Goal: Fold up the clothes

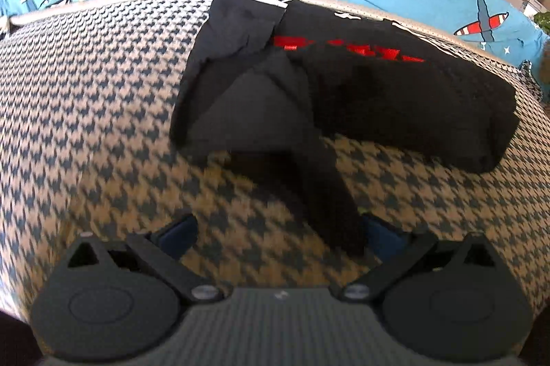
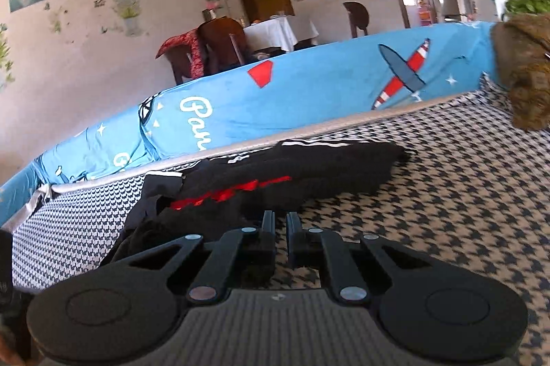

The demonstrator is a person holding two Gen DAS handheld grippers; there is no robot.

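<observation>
Gaping left tool [image 1: 276, 233]; right tool [image 2: 281, 221] closed, empty.

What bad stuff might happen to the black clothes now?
1. A loose dark strip of the black garment trails down between the open fingers of the left gripper; it may snag there and drag the fold apart.
2. The bundle lies bunched and uneven, close to the far edge of the houndstooth cover, so a push might slide it against the blue sheet.
</observation>
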